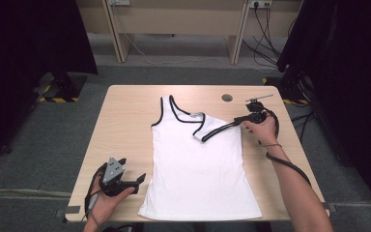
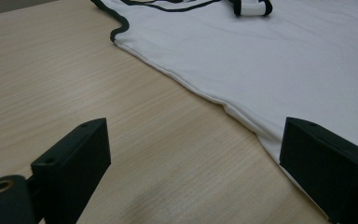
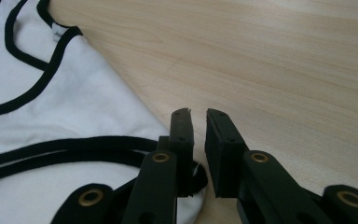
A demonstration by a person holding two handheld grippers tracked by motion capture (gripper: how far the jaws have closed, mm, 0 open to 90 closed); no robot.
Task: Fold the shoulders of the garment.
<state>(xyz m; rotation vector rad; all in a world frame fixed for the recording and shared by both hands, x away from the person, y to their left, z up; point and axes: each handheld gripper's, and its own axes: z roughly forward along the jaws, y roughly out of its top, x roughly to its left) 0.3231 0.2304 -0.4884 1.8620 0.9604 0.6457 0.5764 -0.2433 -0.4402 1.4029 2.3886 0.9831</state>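
My right tongs sit at the folded-over strap of the white top with a narrow gap between the jaws, gripping nothing. My left tongs rest wide apart on the tabletop beside the top's hem.

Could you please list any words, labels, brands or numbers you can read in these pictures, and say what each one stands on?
No text can be read in any of the views.
Neck label inside the collar of the white tank top: dark print is there, but too small and blurred to read.
Table, left gripper and right gripper: no lettering shows.
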